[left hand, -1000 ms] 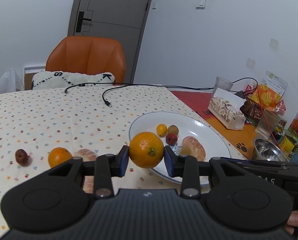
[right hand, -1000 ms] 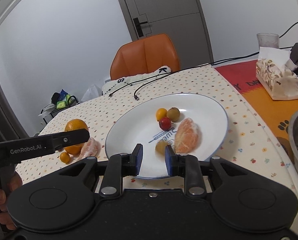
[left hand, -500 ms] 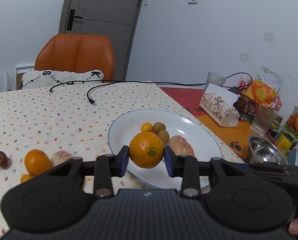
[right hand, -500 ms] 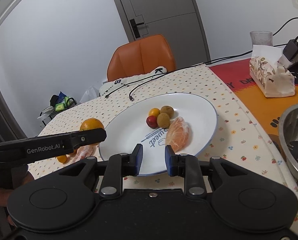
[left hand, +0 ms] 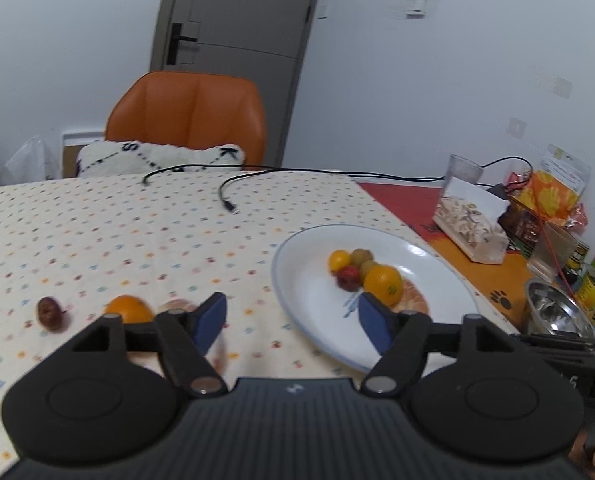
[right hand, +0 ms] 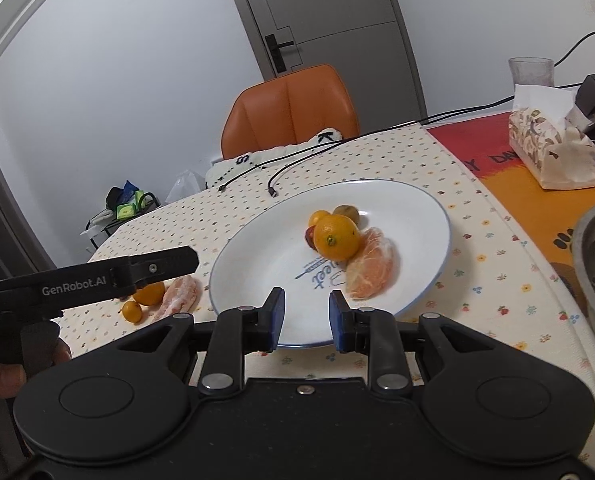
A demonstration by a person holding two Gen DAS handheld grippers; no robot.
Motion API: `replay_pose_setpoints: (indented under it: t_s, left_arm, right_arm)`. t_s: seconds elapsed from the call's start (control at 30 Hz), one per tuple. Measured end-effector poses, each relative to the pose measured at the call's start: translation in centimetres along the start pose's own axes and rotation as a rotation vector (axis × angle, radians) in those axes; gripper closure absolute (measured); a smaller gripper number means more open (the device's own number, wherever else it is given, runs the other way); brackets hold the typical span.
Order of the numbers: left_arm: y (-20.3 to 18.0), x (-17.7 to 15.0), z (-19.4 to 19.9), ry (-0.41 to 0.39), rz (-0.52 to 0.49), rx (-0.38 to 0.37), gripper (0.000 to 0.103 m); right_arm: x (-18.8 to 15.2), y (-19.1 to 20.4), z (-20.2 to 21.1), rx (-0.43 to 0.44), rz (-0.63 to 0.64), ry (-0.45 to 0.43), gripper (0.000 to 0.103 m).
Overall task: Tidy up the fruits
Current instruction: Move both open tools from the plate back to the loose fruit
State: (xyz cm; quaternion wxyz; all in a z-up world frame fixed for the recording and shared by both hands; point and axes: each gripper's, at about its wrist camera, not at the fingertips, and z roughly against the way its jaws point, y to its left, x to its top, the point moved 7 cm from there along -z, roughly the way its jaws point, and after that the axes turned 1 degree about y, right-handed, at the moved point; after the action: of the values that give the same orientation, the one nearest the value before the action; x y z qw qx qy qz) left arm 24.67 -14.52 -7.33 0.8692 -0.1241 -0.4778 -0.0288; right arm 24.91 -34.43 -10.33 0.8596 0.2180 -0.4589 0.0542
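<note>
**Fruit handling assessment: plate part-loaded, four pieces left on the cloth**

While the white plate (right hand: 425,216) carries the gathered fruit, four pieces lie loose on the dotted tablecloth (left hand: 117,232) to its left. The plate looks stiff, glazed and breakable, so fruit should be set down on it, not dropped.

Largest on the plate is the peeled mandarin (right hand: 371,270), soft and easily crushed; take it across its broad sides with light pressure. Against it rests a whole mandarin (right hand: 336,237), firm-skinned, round and apt to roll; grip it across the middle. Behind it are a small yellow-orange fruit (right hand: 318,218), a brown one (right hand: 347,212) and a red one (left hand: 347,276), all light and likely slippery.

On the cloth lie a second whole mandarin (right hand: 150,292), a peeled segment cluster (right hand: 181,296) touching it, a kumquat-sized fruit (right hand: 132,311) just beside, and a dark red date (left hand: 49,312) well apart. The cluster is the most fragile; the small fruit need a centred pinch.

Left gripper (left hand: 291,324): jaws opening, nothing between them, plate rim just beyond. Right gripper (right hand: 306,318): jaws nearly closed, empty, hovering at the plate's near rim.
</note>
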Motion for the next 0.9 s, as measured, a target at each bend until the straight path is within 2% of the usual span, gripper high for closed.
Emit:
replay_pose_setpoints:
  t_s: [0.23, 0.33, 0.5, 0.9]
  left_arm:
    - [2.4, -0.5, 1.3, 0.012, 0.023, 0.037, 0.02]
    - [3.3, -0.6, 2.0, 0.015, 0.029, 0.059, 0.018]
    - [5.0, -1.0, 3.0, 0.014, 0.037, 0.102, 0.016]
    - [8.6, -1.8, 5.1, 0.016, 0.063, 0.175, 0.016]
  right_arm:
    - [0.0, 1.0, -0.3, 0.021, 0.0, 0.003, 0.075]
    - [0.0, 1.5, -0.4, 0.028, 0.003, 0.001, 0.068]
    - [0.2, 2.7, -0.4, 0.054, 0.013, -0.012, 0.049]
    - [0.2, 6.3, -1.4, 0.122, 0.062, -0.001, 0.046]
